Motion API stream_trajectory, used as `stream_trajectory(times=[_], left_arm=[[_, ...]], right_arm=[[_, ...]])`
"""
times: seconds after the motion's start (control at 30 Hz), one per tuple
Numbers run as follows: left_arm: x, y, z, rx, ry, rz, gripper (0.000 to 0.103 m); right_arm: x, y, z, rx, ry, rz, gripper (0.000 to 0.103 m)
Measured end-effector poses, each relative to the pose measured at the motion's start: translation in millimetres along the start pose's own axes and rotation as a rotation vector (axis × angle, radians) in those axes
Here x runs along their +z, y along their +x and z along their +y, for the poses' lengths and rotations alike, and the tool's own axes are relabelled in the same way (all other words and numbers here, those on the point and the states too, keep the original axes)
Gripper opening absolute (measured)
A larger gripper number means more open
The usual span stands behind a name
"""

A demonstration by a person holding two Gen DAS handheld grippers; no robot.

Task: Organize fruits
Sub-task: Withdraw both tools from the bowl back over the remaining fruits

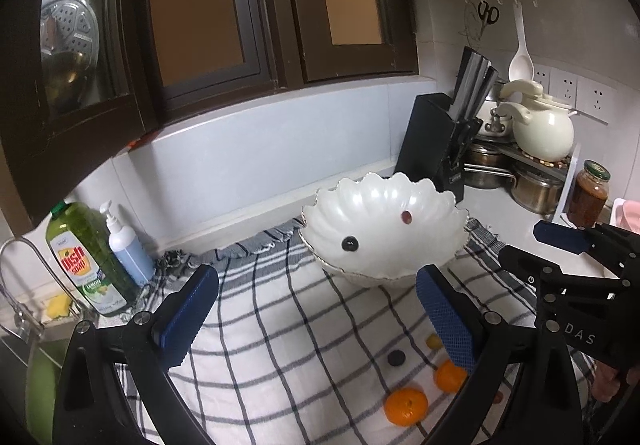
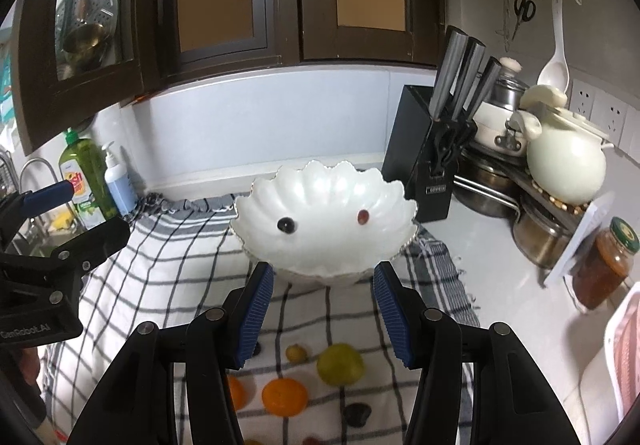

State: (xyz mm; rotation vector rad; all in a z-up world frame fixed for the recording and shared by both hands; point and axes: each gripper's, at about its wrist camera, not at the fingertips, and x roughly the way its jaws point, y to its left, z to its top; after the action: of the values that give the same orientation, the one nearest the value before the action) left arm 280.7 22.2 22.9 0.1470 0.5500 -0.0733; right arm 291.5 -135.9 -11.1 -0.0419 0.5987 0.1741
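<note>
We're between picks: two grapes sit in the white bowl [image 2: 324, 221], while the oranges [image 2: 285, 397], a green fruit [image 2: 341, 364] and small grapes remain on the checked cloth [image 2: 160, 257] in front of it. Left gripper [image 1: 316, 319] is spread wide and empty, right gripper [image 2: 324, 315] half-spread and empty. Next move likely calls for dropping onto the nearest orange and closing gently.

Orange [image 2: 235, 393] half hidden behind right tongs' finger, bottom-edge fruit [image 2: 252, 442] cut off, unidentifiable
</note>
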Motion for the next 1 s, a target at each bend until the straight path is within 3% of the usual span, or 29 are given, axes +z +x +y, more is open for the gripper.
stream_trajectory(times=[0.43, 1.0], left_arm=[[-25, -7, -3, -0.102, -0.006, 0.039, 0.099], [-63, -1, -10, -0.194, 0.084, 0.097, 0.094]], right_arm=[[-24, -23, 1, -0.063, 0.002, 0.002, 0.053], [-66, -32, 24, -0.090, -0.015, 0.059, 0.053]])
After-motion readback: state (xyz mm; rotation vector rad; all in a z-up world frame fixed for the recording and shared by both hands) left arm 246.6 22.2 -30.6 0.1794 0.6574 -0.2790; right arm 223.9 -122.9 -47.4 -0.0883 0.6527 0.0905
